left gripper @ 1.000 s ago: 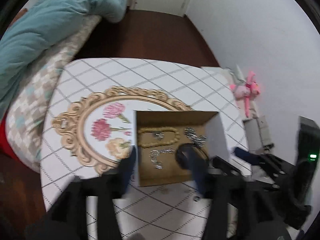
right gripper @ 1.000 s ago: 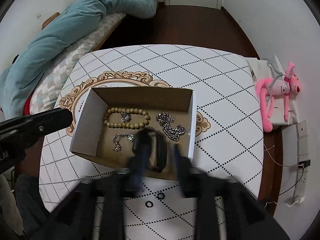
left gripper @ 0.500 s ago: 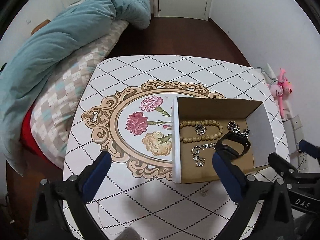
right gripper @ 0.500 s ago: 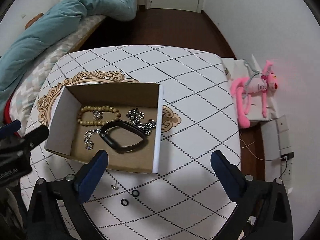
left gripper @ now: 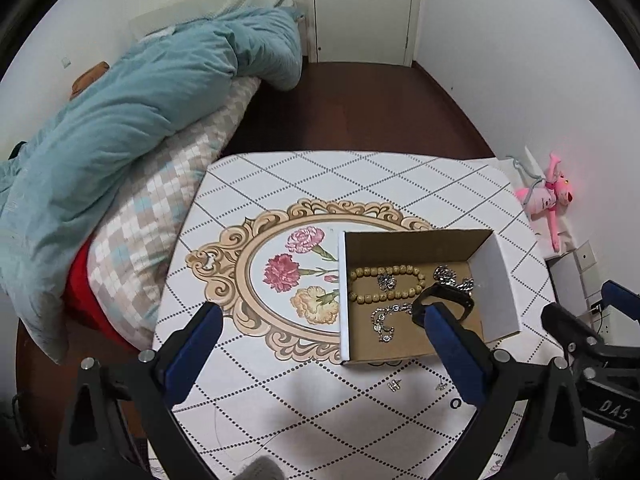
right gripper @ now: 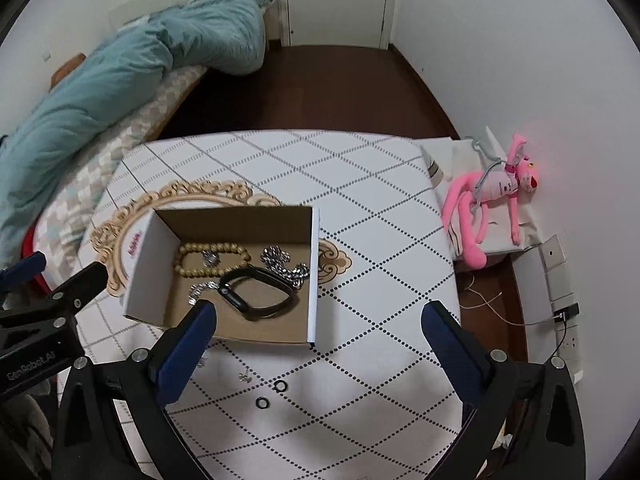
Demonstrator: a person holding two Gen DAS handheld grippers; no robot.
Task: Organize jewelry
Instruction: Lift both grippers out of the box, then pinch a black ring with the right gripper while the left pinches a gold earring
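Observation:
An open cardboard box (right gripper: 142,264) (left gripper: 498,280) sits on the patterned table. Inside lie a wooden bead bracelet (right gripper: 212,249) (left gripper: 386,270), a black band (right gripper: 258,292) (left gripper: 448,294), a silver chain (right gripper: 284,266) (left gripper: 452,276) and a small silver bracelet (left gripper: 384,320). Two black rings (right gripper: 272,394) and small earrings (right gripper: 243,378) (left gripper: 394,386) lie on the table in front of the box. My left gripper (left gripper: 320,356) is open and empty, near the box's left front. My right gripper (right gripper: 320,352) is open and empty above the rings.
The table (right gripper: 360,184) has a white diamond-patterned cloth with a floral oval print (left gripper: 288,276). A bed with a teal duvet (left gripper: 120,120) lies to the left. A pink plush toy (right gripper: 492,200) and wall sockets (right gripper: 560,280) are on the right.
Both grippers have pulled back and up from the box and opened wide. The black band was let go and now lies in the box.

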